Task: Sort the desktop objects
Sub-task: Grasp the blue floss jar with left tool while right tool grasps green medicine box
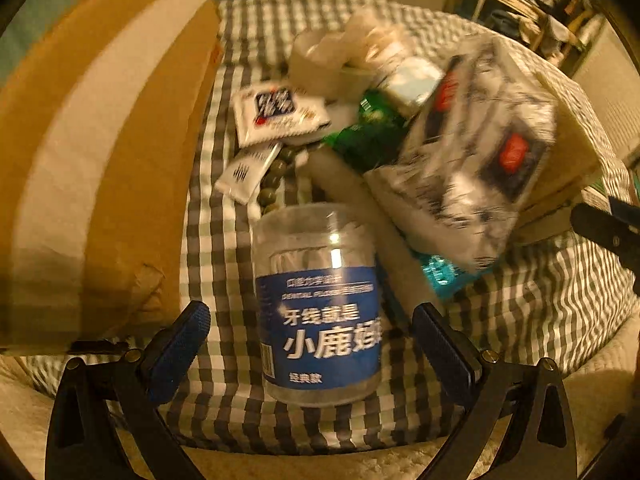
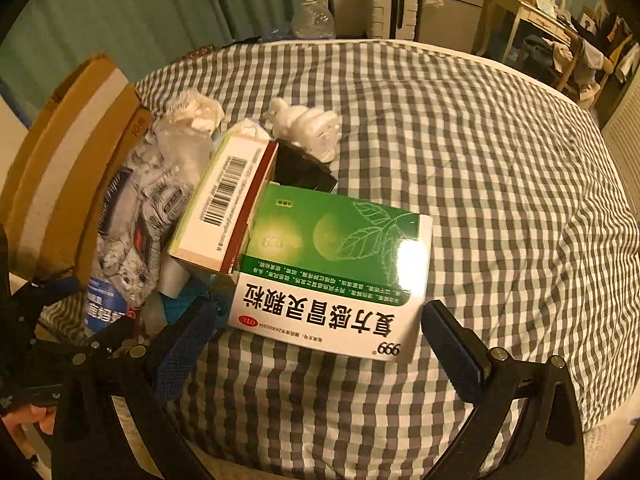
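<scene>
Probably light, stiff but slippery: clear floss jar (image 1: 316,308) in lower centre between released, wide left gripper (image 1: 312,336), best taken across blue label; green medicine box (image 2: 332,272), lower centre, between released right gripper (image 2: 320,344).

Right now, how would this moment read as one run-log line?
left gripper: open, floss jar between pads, untouched | right gripper: open, above green medicine box | pile on checked cloth unsorted
</scene>
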Motion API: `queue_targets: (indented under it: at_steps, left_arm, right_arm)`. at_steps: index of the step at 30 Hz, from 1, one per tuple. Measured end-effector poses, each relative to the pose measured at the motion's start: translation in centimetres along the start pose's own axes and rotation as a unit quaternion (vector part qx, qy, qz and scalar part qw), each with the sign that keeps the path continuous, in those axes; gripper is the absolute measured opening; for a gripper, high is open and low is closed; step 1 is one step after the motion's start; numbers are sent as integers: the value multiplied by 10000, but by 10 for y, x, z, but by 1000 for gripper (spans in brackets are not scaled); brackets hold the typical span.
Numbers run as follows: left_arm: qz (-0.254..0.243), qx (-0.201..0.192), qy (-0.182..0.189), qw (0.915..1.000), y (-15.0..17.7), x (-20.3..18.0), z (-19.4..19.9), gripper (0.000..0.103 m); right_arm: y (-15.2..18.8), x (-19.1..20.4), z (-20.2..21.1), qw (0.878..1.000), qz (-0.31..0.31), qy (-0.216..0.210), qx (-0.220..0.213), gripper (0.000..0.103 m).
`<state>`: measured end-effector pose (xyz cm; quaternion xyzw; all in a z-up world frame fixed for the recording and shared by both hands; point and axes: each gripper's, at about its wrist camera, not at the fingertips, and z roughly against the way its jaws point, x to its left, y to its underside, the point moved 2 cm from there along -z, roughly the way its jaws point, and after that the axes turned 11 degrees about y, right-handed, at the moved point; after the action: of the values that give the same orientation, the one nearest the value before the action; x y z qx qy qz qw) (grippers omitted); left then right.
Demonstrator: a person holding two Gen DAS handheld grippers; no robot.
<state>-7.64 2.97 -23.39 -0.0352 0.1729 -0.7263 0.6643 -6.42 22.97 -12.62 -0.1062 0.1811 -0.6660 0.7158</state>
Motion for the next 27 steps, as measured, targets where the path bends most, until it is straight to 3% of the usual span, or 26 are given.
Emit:
queue_targets:
  at_steps: [2,12,19,27]
  left_arm:
    - [211,123,111,9996,1,10,-8,98]
    - [350,509,263,9977,3,31,-39,97]
    - [260,447,348,9981,2,44,-52,62]
    - [94,266,348,9990,2,56,-56,62]
  right_arm:
    - [0,0,-4,10000,-43,14,41,102]
    - [1,-2,-28,9985,-281,-237,411,97]
    - [-6,4,-33,9987,-291,-269,316,95]
    - [-6,-7,-24,9986,-397,-275,216,94]
